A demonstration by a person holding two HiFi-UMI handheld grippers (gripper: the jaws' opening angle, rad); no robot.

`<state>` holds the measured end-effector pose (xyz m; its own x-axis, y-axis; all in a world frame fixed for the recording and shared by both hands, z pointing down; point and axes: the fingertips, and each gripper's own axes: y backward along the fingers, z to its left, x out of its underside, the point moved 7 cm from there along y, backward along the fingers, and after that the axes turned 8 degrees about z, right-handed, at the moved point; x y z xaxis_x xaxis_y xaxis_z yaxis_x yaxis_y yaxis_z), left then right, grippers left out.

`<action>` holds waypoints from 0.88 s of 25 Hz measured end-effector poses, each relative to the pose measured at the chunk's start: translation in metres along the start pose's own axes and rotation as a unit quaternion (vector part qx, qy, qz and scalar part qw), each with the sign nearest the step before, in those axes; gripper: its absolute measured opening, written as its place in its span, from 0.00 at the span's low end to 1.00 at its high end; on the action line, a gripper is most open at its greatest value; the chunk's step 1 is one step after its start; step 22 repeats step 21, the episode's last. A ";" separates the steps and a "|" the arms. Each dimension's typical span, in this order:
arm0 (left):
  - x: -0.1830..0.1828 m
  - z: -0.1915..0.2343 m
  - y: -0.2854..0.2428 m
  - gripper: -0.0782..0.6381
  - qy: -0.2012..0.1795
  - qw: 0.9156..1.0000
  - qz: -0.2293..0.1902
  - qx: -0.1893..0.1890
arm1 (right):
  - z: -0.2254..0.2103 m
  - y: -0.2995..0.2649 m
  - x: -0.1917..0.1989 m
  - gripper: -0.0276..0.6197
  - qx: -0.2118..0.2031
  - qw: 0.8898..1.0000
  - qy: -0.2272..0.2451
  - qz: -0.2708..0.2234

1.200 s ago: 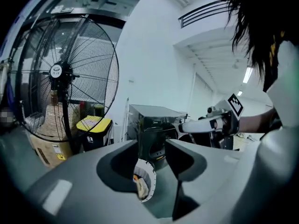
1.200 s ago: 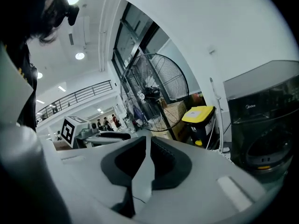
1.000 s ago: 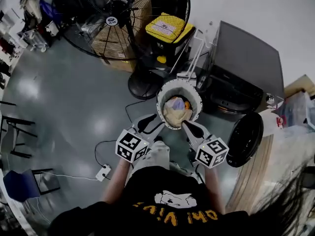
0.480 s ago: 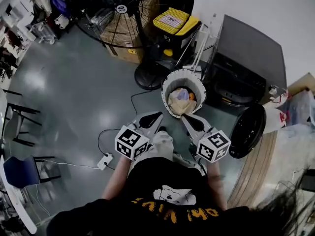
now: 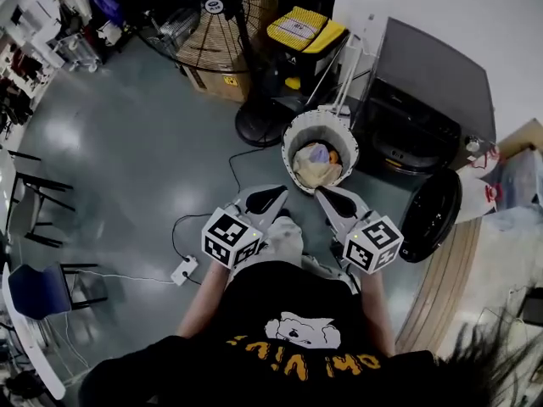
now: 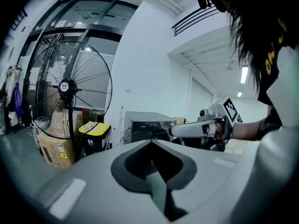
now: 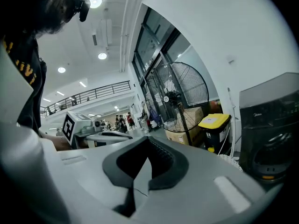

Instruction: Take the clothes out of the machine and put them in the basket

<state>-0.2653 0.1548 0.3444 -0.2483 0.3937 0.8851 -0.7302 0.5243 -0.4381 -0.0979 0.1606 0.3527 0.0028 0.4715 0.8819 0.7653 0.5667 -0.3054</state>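
The left gripper (image 5: 276, 195) and the right gripper (image 5: 324, 193) are held side by side in front of the person's waist, their tips angled in toward each other. The left gripper's own view shows its fingers clenched together with nothing between them. The right gripper's view shows the same, its fingers pressed tip to tip and empty.

Just ahead of both sets of fingertips stands the white slatted basket (image 5: 293, 139) on the grey floor (image 5: 127, 168). From the head view, its near rim sits right by the tips. Inside it lie the clothes (image 5: 316, 166), a crumpled heap with a beige piece on top, a lilac piece and a bit of orange behind.

Beyond the right fingers and off to their right is the dark machine (image 5: 433, 91), a front-loader. Its round black door (image 5: 430, 214) is swung open and hangs just to the right of the right gripper. The drum opening is too dark to show whether anything is inside.

Farther out past the basket, straight ahead of the left fingers, stands a large pedestal fan (image 5: 222, 7). A cardboard box (image 5: 208, 62) sits behind it, and a black bin with a yellow lid (image 5: 305, 32) is beside it. To the left of the left fingers, a white power strip (image 5: 184, 270) lies on the floor with its cable trailing.
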 end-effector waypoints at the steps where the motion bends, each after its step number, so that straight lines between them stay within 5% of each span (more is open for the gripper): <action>1: 0.000 -0.001 0.000 0.11 -0.002 1.000 0.001 0.001 | 0.001 0.000 0.000 0.06 0.000 1.000 0.001 0.000; 22: 0.000 -0.020 -0.004 0.11 -0.019 1.000 0.011 0.007 | 0.008 0.014 -0.004 0.07 -0.007 1.000 0.027 -0.008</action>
